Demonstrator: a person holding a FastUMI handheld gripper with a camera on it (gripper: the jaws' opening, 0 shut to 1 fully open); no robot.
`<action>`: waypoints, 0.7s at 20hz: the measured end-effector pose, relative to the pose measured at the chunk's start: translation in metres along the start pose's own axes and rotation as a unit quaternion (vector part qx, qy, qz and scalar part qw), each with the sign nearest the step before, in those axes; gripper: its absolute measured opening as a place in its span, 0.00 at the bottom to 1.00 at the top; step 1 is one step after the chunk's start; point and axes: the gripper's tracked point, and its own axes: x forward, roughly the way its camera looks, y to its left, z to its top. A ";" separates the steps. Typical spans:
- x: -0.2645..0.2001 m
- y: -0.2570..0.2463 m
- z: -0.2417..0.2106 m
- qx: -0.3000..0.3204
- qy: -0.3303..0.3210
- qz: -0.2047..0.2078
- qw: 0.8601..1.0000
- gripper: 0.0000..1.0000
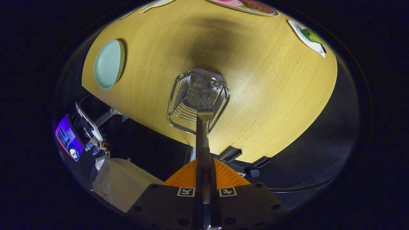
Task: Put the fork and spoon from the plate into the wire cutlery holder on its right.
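My gripper [204, 169] is shut on the handle of a slim metal piece of cutlery [202, 134]; I cannot tell whether it is the fork or the spoon. Its far end widens and hangs over the mouth of the wire cutlery holder [175, 95], which I see from above with its perforated bottom showing. The holder stands on the wooden table [271, 95] near its front edge. A pale green plate [108, 64] lies to the left of the holder, with nothing on it that I can see.
Two printed picture cards [249, 4] [310, 36] lie at the table's far side. Past the front edge of the table are a lit screen [68, 137], a white bag [121, 185] and black brackets [233, 153].
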 end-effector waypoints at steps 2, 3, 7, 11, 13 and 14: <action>-0.005 0.004 -0.001 0.003 0.000 0.004 1.000 0.17; -0.003 0.003 -0.003 0.000 -0.002 0.001 1.000 0.19; -0.013 0.013 -0.004 -0.010 -0.031 0.016 0.999 0.51; -0.039 0.023 -0.001 0.002 -0.094 0.041 0.995 1.00; -0.062 0.029 0.000 0.008 -0.136 0.053 0.989 0.99; -0.074 0.031 0.000 0.013 -0.162 0.059 0.985 0.99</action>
